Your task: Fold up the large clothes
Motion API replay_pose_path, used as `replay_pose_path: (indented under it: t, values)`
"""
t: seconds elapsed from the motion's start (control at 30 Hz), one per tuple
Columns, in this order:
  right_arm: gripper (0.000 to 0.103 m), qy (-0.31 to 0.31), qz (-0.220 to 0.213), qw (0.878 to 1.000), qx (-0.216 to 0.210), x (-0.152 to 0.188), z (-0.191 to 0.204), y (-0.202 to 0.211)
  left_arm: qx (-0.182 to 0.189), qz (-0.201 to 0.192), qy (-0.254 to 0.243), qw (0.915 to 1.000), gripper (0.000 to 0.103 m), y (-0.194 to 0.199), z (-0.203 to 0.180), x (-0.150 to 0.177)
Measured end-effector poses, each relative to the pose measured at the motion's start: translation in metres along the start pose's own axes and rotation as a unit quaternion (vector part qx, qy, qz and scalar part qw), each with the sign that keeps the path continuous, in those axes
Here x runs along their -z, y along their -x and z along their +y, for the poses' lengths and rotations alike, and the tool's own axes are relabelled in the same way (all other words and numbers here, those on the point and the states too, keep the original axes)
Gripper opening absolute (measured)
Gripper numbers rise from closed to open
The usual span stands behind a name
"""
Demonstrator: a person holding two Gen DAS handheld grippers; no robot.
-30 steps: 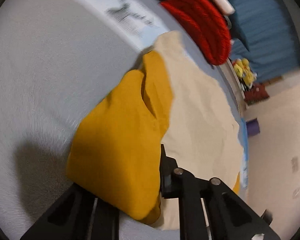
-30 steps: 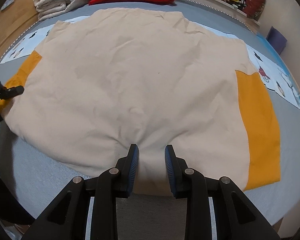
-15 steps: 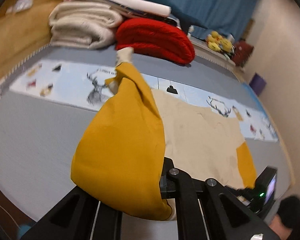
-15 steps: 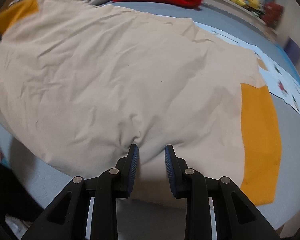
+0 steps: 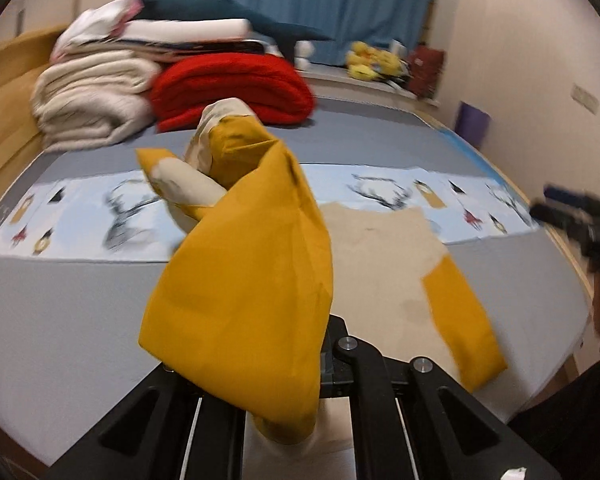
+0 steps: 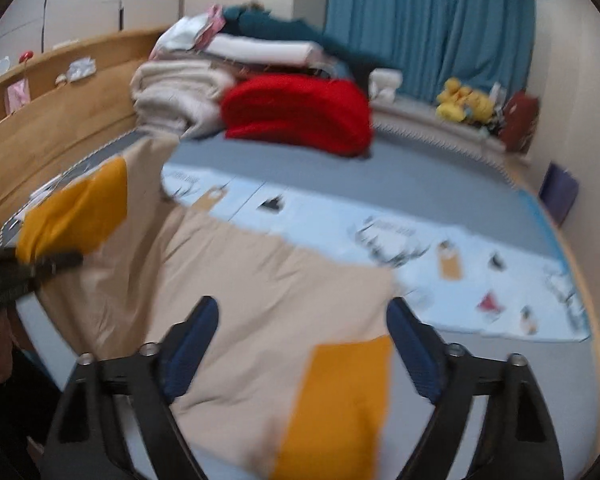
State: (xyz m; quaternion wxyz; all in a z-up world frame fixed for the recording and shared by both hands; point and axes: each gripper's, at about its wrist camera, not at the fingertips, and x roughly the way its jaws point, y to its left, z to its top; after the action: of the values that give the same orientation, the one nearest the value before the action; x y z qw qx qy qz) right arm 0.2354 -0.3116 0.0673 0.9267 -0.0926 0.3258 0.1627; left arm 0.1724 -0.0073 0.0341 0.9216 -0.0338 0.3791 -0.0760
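Pinching the garment's [image 5: 372, 264] yellow sleeve [image 5: 240, 300], my left gripper [image 5: 324, 364] lifts it above the bed [image 5: 60, 320]; my right gripper [image 6: 300, 344], jaws just sprung wide, holds nothing.

The left gripper [image 5: 320, 364] points downward at a slant, its jaws pinched shut on a mustard-yellow sleeve [image 5: 244, 292] of the beige garment. The right gripper [image 6: 300, 344] also tilts downward; its jaws have just been opening and now stand wide apart, with nothing pressed between the blue pads [image 6: 190, 344].
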Motion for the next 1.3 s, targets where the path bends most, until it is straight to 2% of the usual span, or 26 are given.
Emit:
replay_pose_path:
  t: [0.13,0.2,0.3,0.4,0.43,0.5,0.57,0.63,0.73,0.8,0.9,0.93,1.03,1.17,1.3]
  values:
    - [0.087,-0.064,0.002,0.997,0.041,0.02,-0.052,0.0,0.022,0.01,-0.051,0.9984,0.007,-0.019,-0.058,-0.006]
    - [0.084,-0.094,0.043,0.994,0.048,0.03,-0.07,-0.011,0.036,0.024,-0.074,0.9963,0.007,-0.031,-0.085,-0.003]
    - [0.084,-0.107,0.031,0.992,0.063,0.035,-0.085,-0.004,0.059,0.054,-0.113,0.9904,0.007,-0.05,-0.125,0.007]
    - [0.084,-0.12,0.044,0.99,0.057,0.04,-0.095,-0.009,0.085,0.098,-0.167,0.9775,0.008,-0.07,-0.166,0.026]
    - [0.084,-0.126,0.048,0.989,0.054,0.041,-0.098,-0.011,0.092,0.124,-0.186,0.9704,0.012,-0.08,-0.179,0.035]
    - [0.084,-0.138,0.054,0.988,0.043,0.045,-0.102,-0.013,0.098,0.15,-0.205,0.9621,0.018,-0.088,-0.191,0.045]
    - [0.084,-0.148,0.063,0.987,0.031,0.046,-0.106,-0.019,0.101,0.155,-0.207,0.9608,0.028,-0.088,-0.191,0.048]
    - [0.084,-0.158,0.07,0.985,0.016,0.048,-0.106,-0.022,0.122,0.156,-0.183,0.9629,0.039,-0.08,-0.183,0.041]
    - [0.084,-0.17,0.079,0.982,-0.011,0.05,-0.103,-0.028,0.17,0.13,-0.138,0.9671,0.044,-0.053,-0.16,0.025]
    - [0.084,-0.177,0.086,0.98,-0.032,0.051,-0.099,-0.033,0.184,0.106,-0.116,0.9704,0.048,-0.037,-0.146,0.019]
    - [0.084,-0.187,0.106,0.974,-0.063,0.054,-0.089,-0.045,0.152,0.076,-0.094,0.981,0.049,-0.026,-0.126,0.012]
    - [0.084,-0.194,0.116,0.971,-0.077,0.055,-0.086,-0.05,0.127,0.068,-0.082,0.9861,0.049,-0.024,-0.115,0.01]
    - [0.084,-0.219,0.162,0.954,-0.128,0.065,-0.074,-0.072,0.071,0.063,-0.053,0.994,0.048,-0.024,-0.089,0.007]
    - [0.084,-0.208,0.241,0.936,-0.147,0.085,-0.048,-0.103,0.04,0.067,-0.025,0.9966,0.048,-0.023,-0.06,0.005]
    - [0.084,-0.174,0.323,0.921,-0.13,0.109,-0.026,-0.132,0.029,0.072,-0.019,0.9968,0.048,-0.023,-0.043,0.006]
